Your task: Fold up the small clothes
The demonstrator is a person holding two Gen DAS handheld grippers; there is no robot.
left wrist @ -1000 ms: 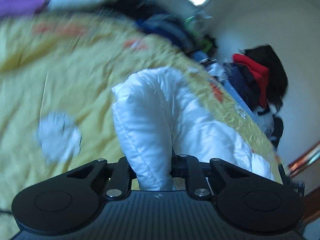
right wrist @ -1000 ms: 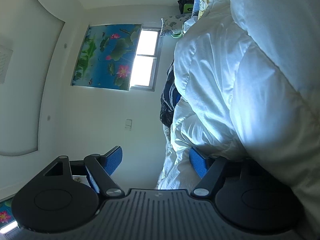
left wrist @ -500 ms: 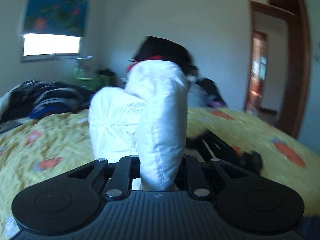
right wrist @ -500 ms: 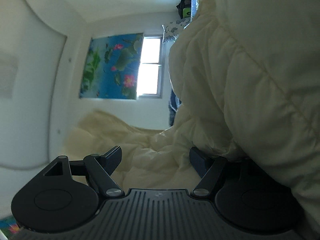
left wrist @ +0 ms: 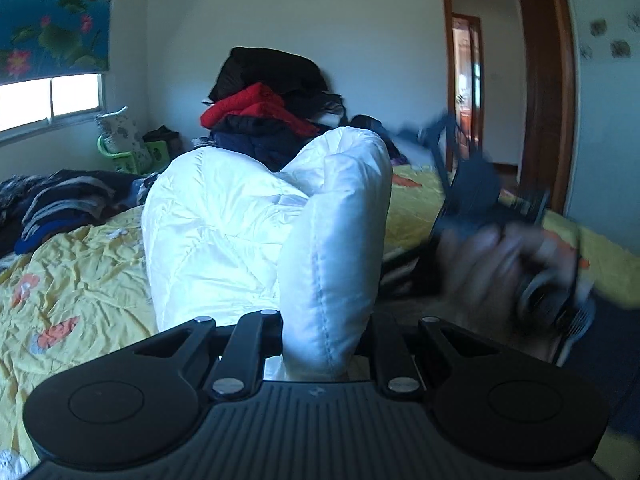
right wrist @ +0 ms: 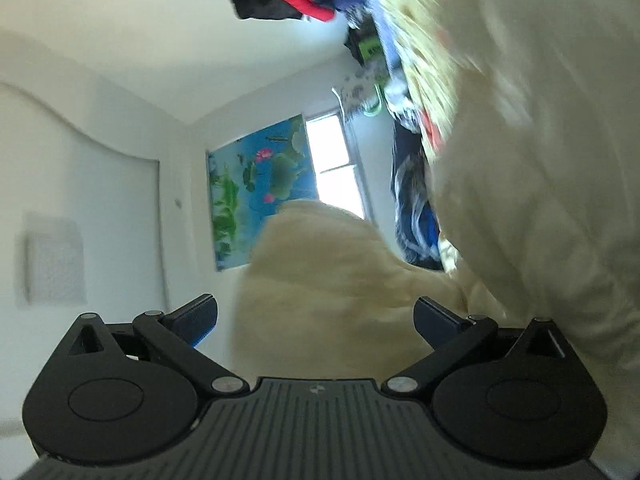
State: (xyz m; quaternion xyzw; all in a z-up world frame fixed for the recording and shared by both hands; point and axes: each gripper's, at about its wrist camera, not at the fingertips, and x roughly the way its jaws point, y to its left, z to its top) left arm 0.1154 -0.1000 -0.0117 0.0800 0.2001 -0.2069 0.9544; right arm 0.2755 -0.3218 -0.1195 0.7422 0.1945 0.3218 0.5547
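Observation:
A white puffy quilted garment [left wrist: 248, 232] lies on the yellow flowered bedspread [left wrist: 76, 276]. My left gripper [left wrist: 320, 344] is shut on a thick fold of it and holds that fold up above the bed. In the right wrist view the same garment [right wrist: 540, 200] fills the right side and a blurred part of it lies ahead. My right gripper [right wrist: 316, 320] is open, rolled sideways, with nothing between its blue fingers [right wrist: 196, 316]. The right gripper and hand show blurred in the left wrist view [left wrist: 520, 256], to the right of the garment.
A pile of black, red and navy clothes [left wrist: 264, 112] stands behind the garment. Folded dark clothes [left wrist: 60, 204] lie at the bed's left. A green basket [left wrist: 132, 156] sits by the window [left wrist: 48, 100]. An open doorway [left wrist: 500, 92] is at the right.
My left gripper swung up from looking down at the bed to level, still holding the fold. My right gripper came off the garment, which no longer lies against its right finger.

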